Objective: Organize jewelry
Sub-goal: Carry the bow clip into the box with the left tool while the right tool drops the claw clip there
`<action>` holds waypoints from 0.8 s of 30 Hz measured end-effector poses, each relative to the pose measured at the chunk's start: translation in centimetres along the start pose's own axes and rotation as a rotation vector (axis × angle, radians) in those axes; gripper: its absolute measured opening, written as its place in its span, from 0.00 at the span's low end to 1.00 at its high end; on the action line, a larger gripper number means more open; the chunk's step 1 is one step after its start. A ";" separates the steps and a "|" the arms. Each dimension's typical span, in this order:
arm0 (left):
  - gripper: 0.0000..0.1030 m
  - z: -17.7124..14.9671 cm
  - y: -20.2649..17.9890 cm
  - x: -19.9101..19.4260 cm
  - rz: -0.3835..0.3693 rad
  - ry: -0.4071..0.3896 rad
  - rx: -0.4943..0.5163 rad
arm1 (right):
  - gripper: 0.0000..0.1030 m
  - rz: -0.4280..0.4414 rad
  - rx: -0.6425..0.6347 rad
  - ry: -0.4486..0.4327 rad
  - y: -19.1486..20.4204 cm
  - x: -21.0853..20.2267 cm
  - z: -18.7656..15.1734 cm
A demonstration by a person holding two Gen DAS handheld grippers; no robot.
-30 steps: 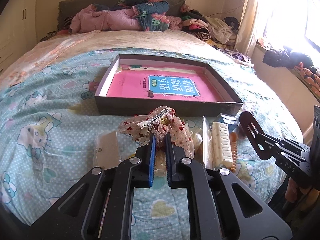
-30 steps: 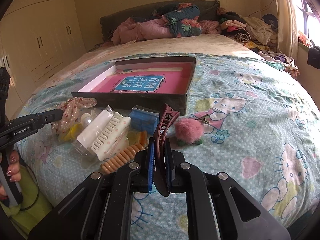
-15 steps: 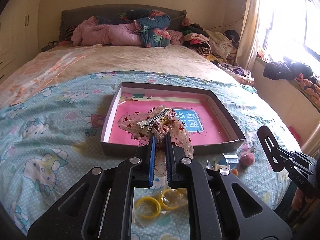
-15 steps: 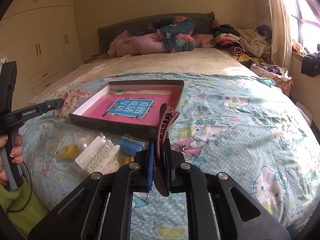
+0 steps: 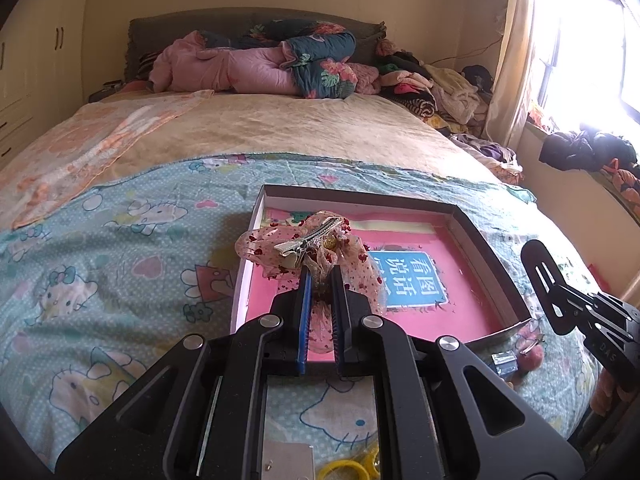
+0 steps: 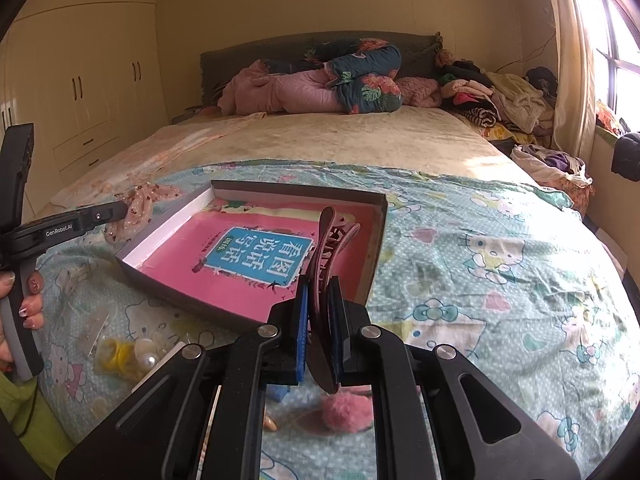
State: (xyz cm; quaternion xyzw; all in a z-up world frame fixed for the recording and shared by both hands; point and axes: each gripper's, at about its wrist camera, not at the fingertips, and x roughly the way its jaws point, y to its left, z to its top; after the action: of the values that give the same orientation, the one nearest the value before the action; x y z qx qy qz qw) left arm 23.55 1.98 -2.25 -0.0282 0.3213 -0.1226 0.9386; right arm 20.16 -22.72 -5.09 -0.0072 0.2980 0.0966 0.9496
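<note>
1. We carry two pieces at once: our left gripper (image 5: pixel 320 280) pinches the gauzy bow hair clip (image 5: pixel 308 244) by its trailing fabric, and our right gripper (image 6: pixel 318 292) is clamped on the dark red claw clip (image 6: pixel 326 248) near its hinge end. Both hang above the shallow box (image 5: pixel 484 240) on the bedspread (image 5: pixel 120 240), the bow over its left part, the claw clip over its right

2. The bow is held by soft mesh alone, with the metal clip and its gold bead out past the fingertips. We judge that the fabric may slide between the pads, or cling to them at release, so the piece could drop on the box wall or outside it

3. The claw clip stands nearly upright in a narrow grip. If it pivots, we expect it to swing down and strike the pink booklet (image 6: pixel 248 256) in the box, or bounce off the rim

4. The two grippers work over one small box, so a careless crossing could knock one piece from the other's hold

5. Loose things remain near the box's front edge: yellow bands (image 6: pixel 120 354), a pearl (image 6: pixel 151 360), a pink pompom (image 6: pixel 346 412). A low pass could sweep them toward the edge of the bed

6. The box sits on soft bedding; pressing on its rim may tip it
</note>
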 end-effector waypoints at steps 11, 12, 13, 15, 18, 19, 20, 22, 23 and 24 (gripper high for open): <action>0.05 -0.5 1.1 3.0 0.008 0.026 -0.014 | 0.10 -0.012 0.010 0.063 0.6 5.4 1.9; 0.05 -0.6 1.1 3.3 0.012 0.029 -0.013 | 0.10 -0.016 0.011 0.071 0.6 5.8 1.9; 0.05 -0.7 1.2 3.5 0.014 0.033 -0.012 | 0.10 -0.021 0.011 0.078 0.7 6.3 1.9; 0.05 -1.0 1.3 3.9 0.020 0.043 -0.013 | 0.10 -0.026 0.010 0.092 0.7 7.1 1.8; 0.06 -1.3 1.5 4.5 0.034 0.054 -0.012 | 0.10 -0.036 0.011 0.109 0.8 8.0 1.5; 0.06 -1.4 1.6 4.6 0.036 0.059 -0.014 | 0.10 -0.041 0.012 0.112 0.7 8.3 1.4; 0.06 -1.5 1.7 4.8 0.038 0.063 -0.016 | 0.10 -0.046 0.014 0.117 0.7 8.5 1.3; 0.07 -1.6 1.7 4.9 0.042 0.068 -0.016 | 0.10 -0.053 0.018 0.122 0.6 8.8 1.2; 0.08 -1.7 1.7 5.0 0.045 0.068 -0.013 | 0.10 -0.056 0.017 0.125 0.6 8.9 1.1; 0.08 -1.7 1.7 5.0 0.047 0.068 -0.008 | 0.10 -0.058 0.018 0.128 0.5 9.0 1.0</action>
State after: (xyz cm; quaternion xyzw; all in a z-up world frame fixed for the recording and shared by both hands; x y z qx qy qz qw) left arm 26.67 2.42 -6.80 -0.0204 0.3543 -0.1000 0.9295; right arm 27.87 -20.53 -9.38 -0.0135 0.3588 0.0656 0.9310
